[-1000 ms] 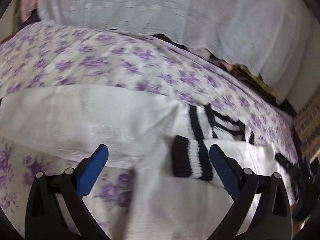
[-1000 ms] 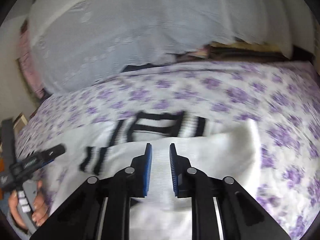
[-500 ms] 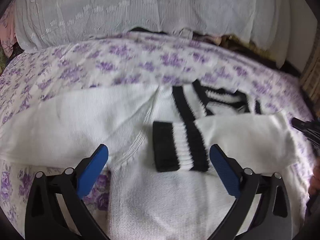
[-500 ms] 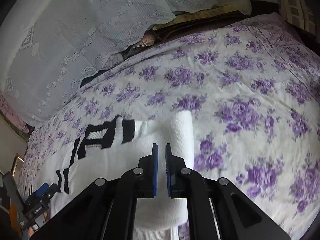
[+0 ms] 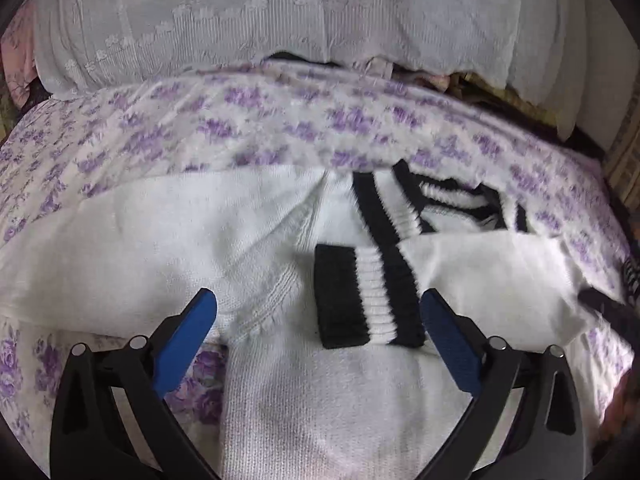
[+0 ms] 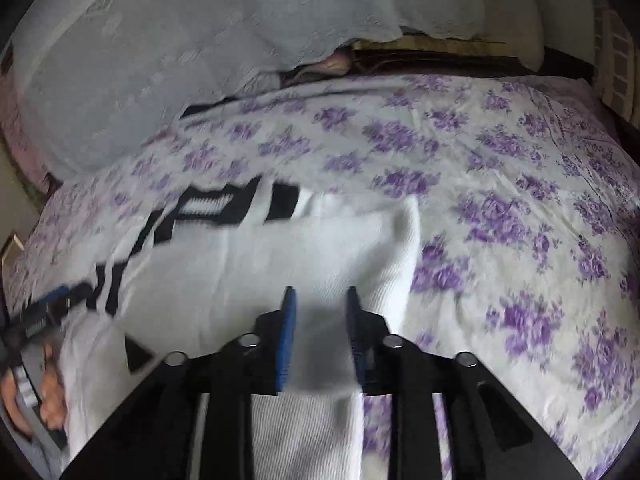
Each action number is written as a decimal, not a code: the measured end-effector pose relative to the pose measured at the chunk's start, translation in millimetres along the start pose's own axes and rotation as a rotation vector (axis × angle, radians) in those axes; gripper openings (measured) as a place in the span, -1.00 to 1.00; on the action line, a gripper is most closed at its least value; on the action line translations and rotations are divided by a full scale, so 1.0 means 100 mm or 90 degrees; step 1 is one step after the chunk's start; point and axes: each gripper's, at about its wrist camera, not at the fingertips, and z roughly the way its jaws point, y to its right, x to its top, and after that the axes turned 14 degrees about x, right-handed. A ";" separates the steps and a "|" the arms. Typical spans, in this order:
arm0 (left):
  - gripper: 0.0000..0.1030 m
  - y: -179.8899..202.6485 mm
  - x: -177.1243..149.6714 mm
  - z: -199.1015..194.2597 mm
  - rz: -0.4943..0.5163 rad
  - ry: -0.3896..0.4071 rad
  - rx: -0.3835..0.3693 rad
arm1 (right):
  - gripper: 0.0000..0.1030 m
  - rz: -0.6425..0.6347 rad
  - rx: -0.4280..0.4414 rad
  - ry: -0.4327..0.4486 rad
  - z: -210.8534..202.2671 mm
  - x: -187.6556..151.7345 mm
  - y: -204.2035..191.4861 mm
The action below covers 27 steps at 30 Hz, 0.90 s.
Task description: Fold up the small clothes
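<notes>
White knit is filling most of what I am seeing: a small sweater (image 5: pixel 280 400) is lying on the bed (image 5: pixel 240 128), whose sheet is printed with purple flowers. Going from the left, one sleeve (image 5: pixel 120 256) is stretching out flat toward the left edge of the bed. My left claw (image 5: pixel 318 332) is hovering over the body of the sweater with its blue pads (image 5: pixel 188 340) standing wide apart, and nothing is being pinched between them. Just past it, a black-and-white striped cuff (image 5: pixel 366 296) is lying folded over the chest, between the two pads in the left wrist view but not touching them as far as I can tell. Farther on, the striped neckline (image 5: pixel 440 204) is lying at the far side of the garment. To the right of the cuff, the other sleeve (image 6: pixel 280 256) is lying folded across the front. My right claw (image 6: pixel 320 332) is sitting at the near right edge of that folded sleeve; its jaws have just been opening and are now standing narrowly apart, with white knit lying between them, though the picture is blurred and the pads do not seem to be pressing on it. Beyond the sweater, at the far side of the bed, a pale embroidered cover (image 5: pixel 280 32) is draped over a bulky pile.
</notes>
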 end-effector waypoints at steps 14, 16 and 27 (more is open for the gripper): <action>0.91 -0.18 0.07 -0.01 -0.058 -0.024 -0.076 | 0.03 -0.052 0.114 -0.021 0.47 0.46 -1.01; 0.91 -0.09 0.12 -0.10 -0.049 -0.005 -0.138 | 0.03 -0.035 0.156 -0.025 0.56 0.45 -1.10; 0.92 0.18 0.18 0.22 0.050 -0.023 0.051 | -1.00 0.261 0.161 0.045 0.20 0.39 0.85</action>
